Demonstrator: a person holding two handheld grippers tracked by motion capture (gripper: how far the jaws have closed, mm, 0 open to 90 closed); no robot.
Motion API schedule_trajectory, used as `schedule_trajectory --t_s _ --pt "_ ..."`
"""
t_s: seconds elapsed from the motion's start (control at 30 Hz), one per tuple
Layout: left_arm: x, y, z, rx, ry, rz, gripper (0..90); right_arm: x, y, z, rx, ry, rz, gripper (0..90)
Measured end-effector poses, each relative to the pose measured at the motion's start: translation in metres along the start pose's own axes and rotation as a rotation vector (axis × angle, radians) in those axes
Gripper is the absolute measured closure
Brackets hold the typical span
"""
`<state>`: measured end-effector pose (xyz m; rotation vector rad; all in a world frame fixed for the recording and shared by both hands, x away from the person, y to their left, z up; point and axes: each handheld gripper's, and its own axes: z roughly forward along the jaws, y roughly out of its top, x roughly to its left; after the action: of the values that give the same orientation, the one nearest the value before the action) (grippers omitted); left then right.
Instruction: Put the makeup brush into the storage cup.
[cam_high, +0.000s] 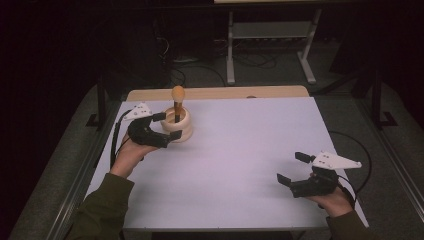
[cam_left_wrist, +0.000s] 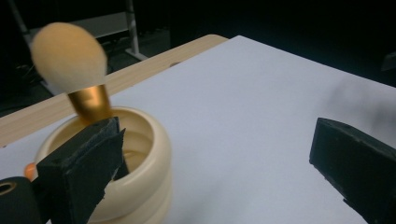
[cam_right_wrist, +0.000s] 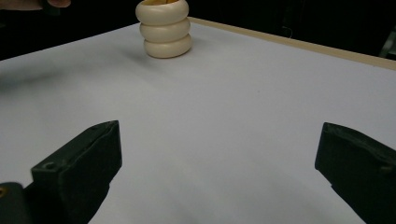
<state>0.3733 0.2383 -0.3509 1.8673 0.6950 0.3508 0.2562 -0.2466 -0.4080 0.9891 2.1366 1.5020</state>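
A cream ribbed cup (cam_high: 181, 128) stands at the far left of the white table top (cam_high: 240, 150), with a makeup brush (cam_high: 178, 95) upright in it, its fluffy tan head up. My left gripper (cam_high: 166, 127) is open just left of the cup, its jaws reaching toward the cup's side. In the left gripper view (cam_left_wrist: 219, 140) the cup (cam_left_wrist: 152, 154) sits partly behind the left-hand jaw, and the brush (cam_left_wrist: 67, 56) rises above it on a gold ferrule. My right gripper (cam_high: 292, 168) is open near the front right with nothing between its jaws. Its own view (cam_right_wrist: 219, 144) has the cup (cam_right_wrist: 166, 30) far off.
A strip of bare wood (cam_high: 220, 93) runs along the table's far edge. Beyond it, the white legs of a frame (cam_high: 230, 50) stand on a dark floor among cables. Black rails (cam_high: 100, 100) flank the table.
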Motion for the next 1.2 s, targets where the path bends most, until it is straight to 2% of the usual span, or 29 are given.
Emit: schedule_trajectory --t_s 0.17,0.33,0.73,1.2 --pt "-0.01 -0.005 -0.003 0.0 -0.01 0.015 2.6 -0.001 0.0 -0.001 -0.001 0.0 -0.002 0.0" --pt "-0.016 -0.011 -0.008 -0.002 -0.017 0.013 4.8 -0.001 0.0 -0.001 -0.003 -0.002 0.002 0.0" --pt "-0.033 -0.023 -0.021 0.006 -0.012 0.028 3.0 -0.001 0.001 -0.002 -0.007 -0.004 -0.002 0.0" --pt "-0.053 -0.048 -0.039 0.006 -0.021 0.019 2.4 0.0 0.003 -0.005 -0.018 -0.002 -0.001 0.0"
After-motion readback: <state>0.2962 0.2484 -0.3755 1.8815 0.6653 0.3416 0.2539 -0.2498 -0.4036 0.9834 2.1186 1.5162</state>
